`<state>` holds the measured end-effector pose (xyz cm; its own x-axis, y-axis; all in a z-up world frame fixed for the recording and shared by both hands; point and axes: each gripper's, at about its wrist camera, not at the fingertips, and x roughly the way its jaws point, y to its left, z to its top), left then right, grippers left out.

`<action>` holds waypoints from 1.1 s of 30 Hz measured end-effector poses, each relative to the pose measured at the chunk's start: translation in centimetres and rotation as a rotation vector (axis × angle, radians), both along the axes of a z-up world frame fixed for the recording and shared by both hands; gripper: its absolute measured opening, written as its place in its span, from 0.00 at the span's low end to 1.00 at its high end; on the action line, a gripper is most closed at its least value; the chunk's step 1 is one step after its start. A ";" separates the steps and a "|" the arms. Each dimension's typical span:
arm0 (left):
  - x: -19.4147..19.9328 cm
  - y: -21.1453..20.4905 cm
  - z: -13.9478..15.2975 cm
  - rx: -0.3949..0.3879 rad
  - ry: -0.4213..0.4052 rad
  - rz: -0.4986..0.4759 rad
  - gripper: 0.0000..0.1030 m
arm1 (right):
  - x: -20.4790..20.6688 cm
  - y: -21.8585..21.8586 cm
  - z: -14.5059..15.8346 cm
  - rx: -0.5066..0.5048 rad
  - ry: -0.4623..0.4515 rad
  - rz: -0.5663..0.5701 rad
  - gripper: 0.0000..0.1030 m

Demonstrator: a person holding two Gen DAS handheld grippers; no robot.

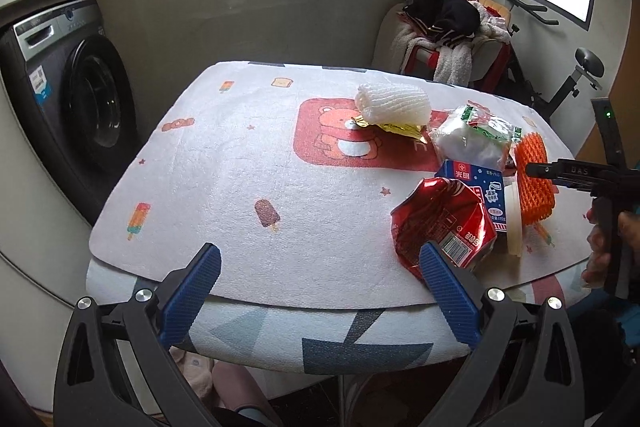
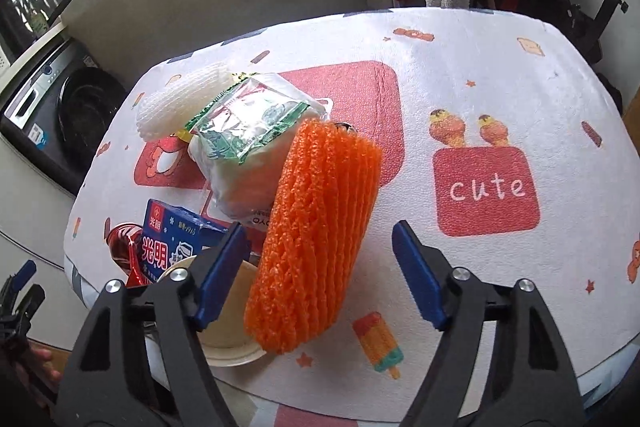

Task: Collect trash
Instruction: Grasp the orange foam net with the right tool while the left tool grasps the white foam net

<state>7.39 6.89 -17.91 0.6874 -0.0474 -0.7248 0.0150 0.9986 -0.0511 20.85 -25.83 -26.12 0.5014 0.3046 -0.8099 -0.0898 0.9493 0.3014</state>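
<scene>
The trash is seen heaped at the right of the left wrist view: a crushed red wrapper [image 1: 442, 223], a blue milk carton [image 1: 482, 189], an orange foam net [image 2: 316, 227], a white foam net [image 1: 394, 103] and a clear plastic bag [image 2: 256, 131], all on the worktop [image 1: 240, 155]. The left gripper [image 1: 320, 279] is held apart at the worktop's near edge, gripping nothing; the right gripper [image 2: 320, 267] is held apart around the orange net's lower end, not yet clamped. A slip is judged likely, since the springy net leans on a paper cup [image 2: 232, 331], which could be tipped.

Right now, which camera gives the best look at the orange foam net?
The right wrist view: the orange foam net fills the middle of the picture, its whole length and mesh showing between the open fingers. The left wrist view shows it only small at the right edge, partly behind the right gripper.
</scene>
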 end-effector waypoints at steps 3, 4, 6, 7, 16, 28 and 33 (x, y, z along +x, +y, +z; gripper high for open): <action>0.2 0.0 -0.4 -0.020 0.015 -0.009 0.94 | -0.4 -0.4 -0.3 0.010 0.010 0.003 0.38; 0.3 0.0 -0.5 -0.031 0.020 -0.012 0.94 | -0.7 -0.6 -0.2 0.014 0.000 0.000 0.29; 0.5 0.0 -0.8 -0.058 0.038 -0.024 0.94 | -1.6 -1.3 0.4 0.017 -0.024 -0.020 0.27; 0.6 -0.1 -0.8 -0.064 0.040 -0.033 0.94 | -2.1 -1.8 0.7 0.025 -0.037 -0.031 0.26; 3.7 -0.7 -0.7 -0.176 0.061 -0.030 0.94 | -5.2 -5.6 3.4 0.027 -0.117 -0.117 0.26; 19.2 -1.4 -1.0 -0.499 0.147 0.013 0.69 | -5.7 -7.7 4.0 0.036 -0.142 -0.157 0.26; 24.2 -2.8 -2.7 -0.458 0.189 0.024 0.68 | -5.8 -8.1 3.8 0.020 -0.148 -0.154 0.26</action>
